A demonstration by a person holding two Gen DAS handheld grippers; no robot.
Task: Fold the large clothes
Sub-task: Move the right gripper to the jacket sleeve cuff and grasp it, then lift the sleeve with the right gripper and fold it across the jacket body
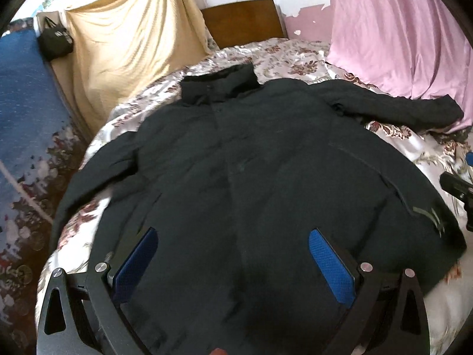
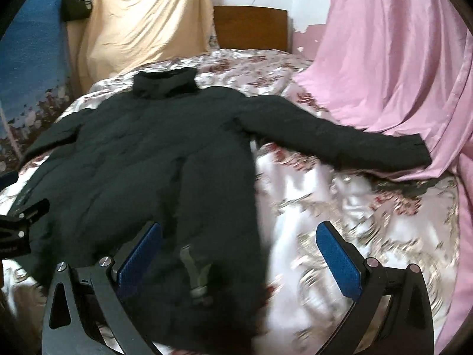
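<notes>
From the left wrist, the left tool [image 1: 233,254] hangs wide open and empty over the hem of the dark jacket [image 1: 251,162], which lies flat on the floral bed [image 1: 295,53], collar toward the wooden headboard [image 1: 245,23].

From the right wrist, the right tool [image 2: 239,251] gapes empty at the jacket's right hem edge; bare bedspread lies beside it, and the sleeve [image 2: 340,139] reaches the pink cloth [image 2: 384,59].

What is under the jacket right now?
The jacket lies spread on a floral bedspread, which shows on every side of it. Its right sleeve ends against the pink sheet. Whatever lies beneath the body is covered.
</notes>
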